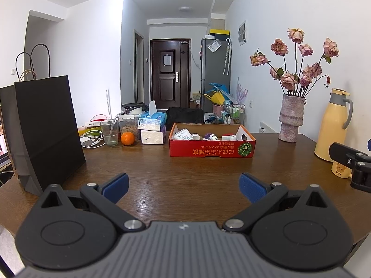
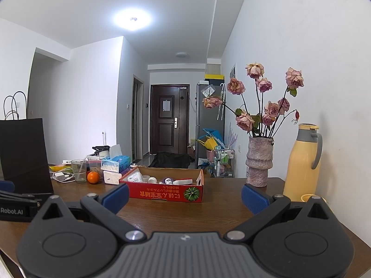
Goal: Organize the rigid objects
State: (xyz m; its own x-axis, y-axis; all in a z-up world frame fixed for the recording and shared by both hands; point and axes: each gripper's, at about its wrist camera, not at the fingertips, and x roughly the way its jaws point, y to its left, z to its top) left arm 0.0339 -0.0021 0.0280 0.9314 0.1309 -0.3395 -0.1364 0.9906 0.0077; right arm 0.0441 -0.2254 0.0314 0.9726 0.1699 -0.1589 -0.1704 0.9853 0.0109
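Observation:
A shallow red cardboard box [image 1: 212, 149] [image 2: 162, 191] stands in the middle of the brown wooden table, with several small white bottles and jars [image 1: 184, 134] [image 2: 135, 177] lying inside. My left gripper [image 1: 184, 186] hovers above the near part of the table, open, its blue pads wide apart with nothing between them. My right gripper [image 2: 185, 195] is also open and empty, a little nearer the box's right end. The right gripper's black body [image 1: 354, 164] shows at the right edge of the left wrist view.
A tall black paper bag [image 1: 44, 129] stands at the left. Behind it lie a charger and cable [image 1: 90, 140], a glass [image 1: 109, 131], an orange [image 1: 127, 138] and tissue packs [image 1: 151, 125]. A vase of dried roses [image 1: 291, 120] and a yellow thermos [image 1: 331, 127] stand at the right by the wall.

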